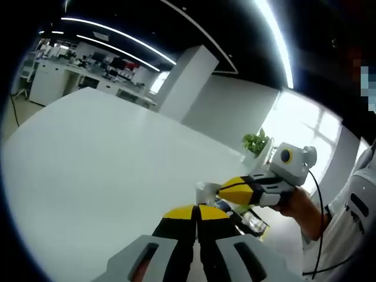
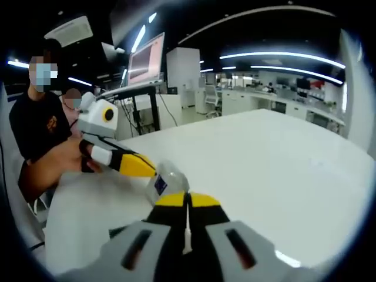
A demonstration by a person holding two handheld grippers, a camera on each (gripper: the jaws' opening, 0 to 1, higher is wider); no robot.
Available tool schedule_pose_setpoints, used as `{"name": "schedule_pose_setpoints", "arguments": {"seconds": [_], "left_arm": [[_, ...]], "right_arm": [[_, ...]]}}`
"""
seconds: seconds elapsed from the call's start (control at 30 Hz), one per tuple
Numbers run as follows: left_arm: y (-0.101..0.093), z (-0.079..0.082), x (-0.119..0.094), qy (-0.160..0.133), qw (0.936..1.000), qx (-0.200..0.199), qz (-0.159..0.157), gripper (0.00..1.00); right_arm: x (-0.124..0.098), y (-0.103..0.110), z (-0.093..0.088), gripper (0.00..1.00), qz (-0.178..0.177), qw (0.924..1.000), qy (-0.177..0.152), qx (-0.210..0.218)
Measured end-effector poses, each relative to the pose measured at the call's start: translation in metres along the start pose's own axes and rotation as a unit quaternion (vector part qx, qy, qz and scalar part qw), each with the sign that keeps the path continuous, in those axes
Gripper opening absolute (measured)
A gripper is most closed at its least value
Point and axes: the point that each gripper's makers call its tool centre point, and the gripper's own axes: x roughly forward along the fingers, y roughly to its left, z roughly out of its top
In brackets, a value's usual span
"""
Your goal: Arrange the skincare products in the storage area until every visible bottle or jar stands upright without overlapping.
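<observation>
Left gripper (image 1: 197,212): seen at the near edge of the left gripper view, its yellow-tipped jaws pressed together with nothing between them

Right gripper (image 2: 188,200): seen at the near edge of the right gripper view, jaws likewise closed tip to tip, nothing gripped

Bottle (image 2: 167,181): a clear bottle with a dark label lies just beyond the right gripper's tips, slightly to their left; whether it touches them cannot be told, and its long axis appears tilted rather than upright

Nearer gripper: both tips converge on the bottle, the left one reaching in from the left of the right gripper view (image 2: 138,166); the right one is judged marginally nearer

Other products: small clear items (image 1: 254,222) are glimpsed under the right gripper (image 1: 238,191) in the left gripper view, too blurred to name

Table (image 1: 106,158): white surface stretching far beyond

Plant (image 1: 255,143): at the far table edge

Next move: jaws judged to need opening before any grasp
</observation>
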Motion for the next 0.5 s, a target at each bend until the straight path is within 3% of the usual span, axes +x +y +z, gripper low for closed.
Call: {"name": "schedule_pose_setpoints", "arguments": {"seconds": [0.5], "left_arm": [[-0.010, -0.007, 0.009, 0.009, 0.9998, 0.002, -0.016, 0.00]], "right_arm": [[-0.022, -0.004, -0.007, 0.00, -0.018, 0.9998, 0.003, 0.002]]}}
